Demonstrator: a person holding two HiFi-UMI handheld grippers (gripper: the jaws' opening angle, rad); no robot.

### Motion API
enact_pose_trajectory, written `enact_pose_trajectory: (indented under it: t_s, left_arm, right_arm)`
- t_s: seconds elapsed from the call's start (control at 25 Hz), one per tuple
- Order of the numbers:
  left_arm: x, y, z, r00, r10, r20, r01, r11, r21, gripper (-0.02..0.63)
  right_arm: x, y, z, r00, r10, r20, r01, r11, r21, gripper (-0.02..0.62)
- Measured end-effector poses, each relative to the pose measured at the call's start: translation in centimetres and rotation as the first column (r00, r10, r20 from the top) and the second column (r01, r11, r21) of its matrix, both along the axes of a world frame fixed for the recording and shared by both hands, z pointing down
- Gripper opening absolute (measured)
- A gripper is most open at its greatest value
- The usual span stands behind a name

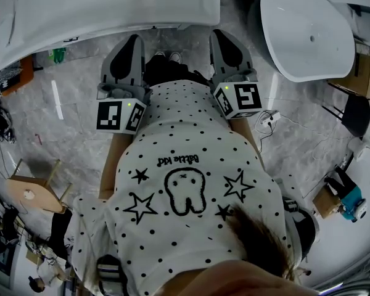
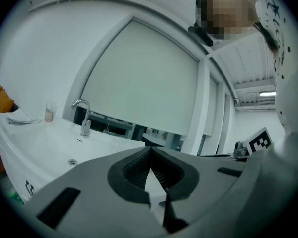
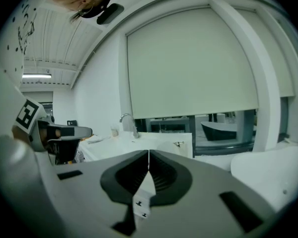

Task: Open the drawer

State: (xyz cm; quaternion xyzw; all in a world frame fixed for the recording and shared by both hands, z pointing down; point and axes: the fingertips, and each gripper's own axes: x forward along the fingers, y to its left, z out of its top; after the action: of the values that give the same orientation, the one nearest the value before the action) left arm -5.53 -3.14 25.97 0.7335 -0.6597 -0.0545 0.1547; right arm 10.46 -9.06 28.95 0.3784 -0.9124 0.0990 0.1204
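Looking for the drawer, I am not making it out in any view; I cannot tell where it sits. What is standing nearest ahead of me is the long white washbasin (image 1: 111, 5), lying far and to the left in the head view, just beyond the tips of my grippers.

I am holding the left gripper (image 1: 134, 40) out toward the near edge of that washbasin, its jaws pressed together with nothing between them. In the left gripper view the closed left gripper (image 2: 150, 150) is pointing over the white basin top, where a chrome tap (image 2: 82, 117) is rising beside a drain and a small cup (image 2: 48, 114) is standing further left.

I am holding the right gripper (image 1: 222, 36) alongside it, a little to the right, and its jaws are likewise meeting, empty. Its own view is showing the closed tips (image 3: 148, 152) with the same tap (image 3: 129, 123) far beyond them.

The marker cubes (image 1: 120, 115) are sitting at the near ends of both grippers, against my dotted shirt (image 1: 185, 165). A large pale roller blind (image 3: 188, 68) is hanging behind the washbasin. To the far right a white oval tub (image 1: 308, 29) is standing on the grey marbled floor (image 1: 74, 140), and a wooden stool (image 1: 34, 193) is standing near left.
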Motion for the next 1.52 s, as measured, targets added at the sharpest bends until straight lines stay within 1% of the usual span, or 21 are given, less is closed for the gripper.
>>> enact_pose_trajectory:
  t_s: [0.16, 0.28, 0.64, 0.88, 1.08, 1.52]
  left_arm:
    - [0.0, -0.2, -0.4, 1.000, 0.011, -0.006, -0.011, 1.000, -0.003, 0.005]
    - [-0.7, 0.1, -0.9, 1.000, 0.013, -0.001, -0.013, 1.000, 0.001, 0.005]
    - [-3.8, 0.5, -1.5, 1.000, 0.010, 0.009, -0.010, 1.000, 0.012, 0.005]
    - [-4.7, 0.7, -0.8, 1.000, 0.009, 0.008, -0.009, 1.000, 0.001, 0.005]
    - [-5.8, 1.1, -0.4, 1.000, -0.004, 0.010, 0.003, 1.000, 0.011, 0.005]
    - [-5.7, 0.3, -0.8, 0.999, 0.012, 0.031, -0.013, 1.000, 0.026, 0.005]
  right_arm:
    - [0.6, 0.1, -0.4, 1.000, 0.026, 0.007, -0.026, 1.000, 0.005, 0.014]
    - [0.1, 0.3, -0.8, 0.999, 0.039, 0.015, -0.039, 0.999, 0.004, 0.014]
    - [-3.3, 1.1, -1.0, 1.000, 0.022, 0.005, -0.022, 1.000, 0.007, 0.014]
    - [-4.4, 1.6, -0.5, 1.000, 0.013, -0.001, -0.013, 1.000, 0.005, 0.014]
    - [-5.5, 1.9, -0.2, 1.000, 0.004, 0.000, -0.004, 1.000, 0.016, 0.014]
    - [-5.7, 1.3, -0.5, 1.000, 0.006, 0.003, -0.006, 1.000, 0.028, 0.014]
